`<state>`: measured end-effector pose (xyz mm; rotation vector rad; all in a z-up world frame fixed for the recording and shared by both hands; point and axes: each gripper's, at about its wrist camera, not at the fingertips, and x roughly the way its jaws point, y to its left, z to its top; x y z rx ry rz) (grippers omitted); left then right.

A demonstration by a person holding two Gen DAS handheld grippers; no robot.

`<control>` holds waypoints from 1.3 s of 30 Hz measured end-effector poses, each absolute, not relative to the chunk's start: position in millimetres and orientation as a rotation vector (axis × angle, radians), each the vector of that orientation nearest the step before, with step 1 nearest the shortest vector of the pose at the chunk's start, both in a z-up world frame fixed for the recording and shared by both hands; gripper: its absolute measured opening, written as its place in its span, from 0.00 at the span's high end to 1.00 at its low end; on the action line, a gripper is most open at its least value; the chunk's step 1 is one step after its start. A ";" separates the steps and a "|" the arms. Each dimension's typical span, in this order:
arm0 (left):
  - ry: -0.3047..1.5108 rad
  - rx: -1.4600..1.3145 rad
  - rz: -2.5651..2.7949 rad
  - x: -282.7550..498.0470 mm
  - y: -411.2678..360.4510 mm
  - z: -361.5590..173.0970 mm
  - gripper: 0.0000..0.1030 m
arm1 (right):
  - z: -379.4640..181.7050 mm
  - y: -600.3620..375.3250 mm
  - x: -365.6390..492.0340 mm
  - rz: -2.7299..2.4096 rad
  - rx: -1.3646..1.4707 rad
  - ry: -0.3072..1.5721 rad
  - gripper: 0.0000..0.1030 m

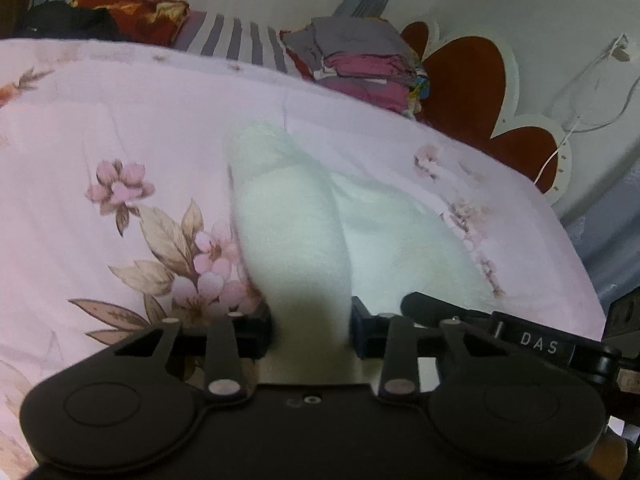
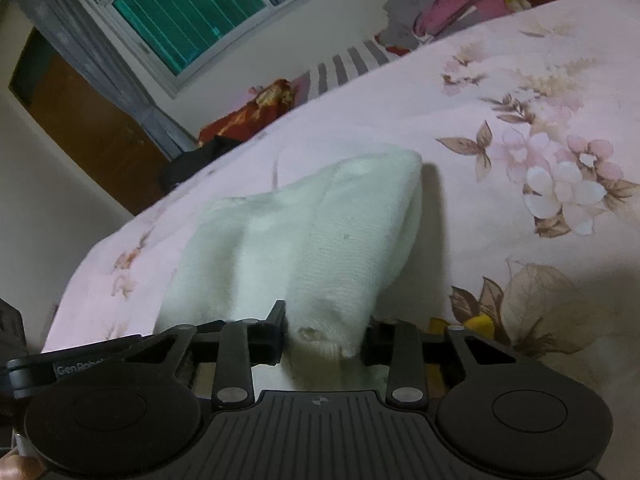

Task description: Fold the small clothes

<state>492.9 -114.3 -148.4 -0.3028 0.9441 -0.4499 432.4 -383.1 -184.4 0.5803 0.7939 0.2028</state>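
A small white knit garment (image 1: 288,220) lies on the pink floral bedsheet (image 1: 120,120), bunched into two long lobes. My left gripper (image 1: 312,330) is shut on the near end of the left lobe, and the cloth fills the gap between its pads. In the right wrist view the same garment (image 2: 340,232) rises from the sheet (image 2: 520,80). My right gripper (image 2: 326,334) is shut on its near hem, where a small hole shows. The two grippers sit side by side; part of the other one shows at each view's edge.
A stack of folded clothes (image 1: 360,68) sits at the far side of the bed, seen too in the right wrist view (image 2: 452,4). A red patterned cloth (image 1: 140,16) and a red-and-white headboard (image 1: 468,80) lie beyond. A small yellow object (image 2: 480,322) lies by the right finger.
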 end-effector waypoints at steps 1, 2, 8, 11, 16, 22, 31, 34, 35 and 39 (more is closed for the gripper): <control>0.939 -0.305 -0.454 491.6 -111.7 -144.2 0.67 | -181.7 -382.0 431.5 0.206 0.587 0.787 0.68; 0.930 -0.303 -0.456 489.5 -108.7 -138.9 0.67 | -177.5 -380.4 430.4 0.213 0.592 0.779 0.68; 0.883 -0.280 -0.447 476.1 -77.3 -109.4 0.67 | -151.7 -350.1 426.2 0.260 0.585 0.754 0.68; 0.869 -0.280 -0.432 470.4 -48.7 -98.4 0.67 | -142.0 -325.1 426.0 0.282 0.586 0.747 0.68; 0.846 -0.296 -0.404 461.7 22.8 -86.7 0.67 | -127.1 -265.1 427.8 0.322 0.569 0.745 0.68; 0.838 -0.323 -0.389 460.2 124.6 -84.3 0.67 | -120.3 -160.0 430.4 0.349 0.553 0.735 0.68; 0.859 -0.330 -0.323 475.1 263.0 -99.3 0.67 | -141.0 -3.0 455.5 0.394 0.562 0.758 0.68; 0.870 -0.341 -0.311 481.3 289.8 -113.0 0.67 | -154.1 28.9 466.4 0.404 0.559 0.778 0.68; 0.874 -0.345 -0.309 483.0 297.4 -118.7 0.67 | -159.4 36.8 469.6 0.405 0.554 0.786 0.68; 0.892 -0.371 -0.307 485.6 316.4 -144.6 0.65 | -177.4 54.9 480.0 0.391 0.546 0.814 0.68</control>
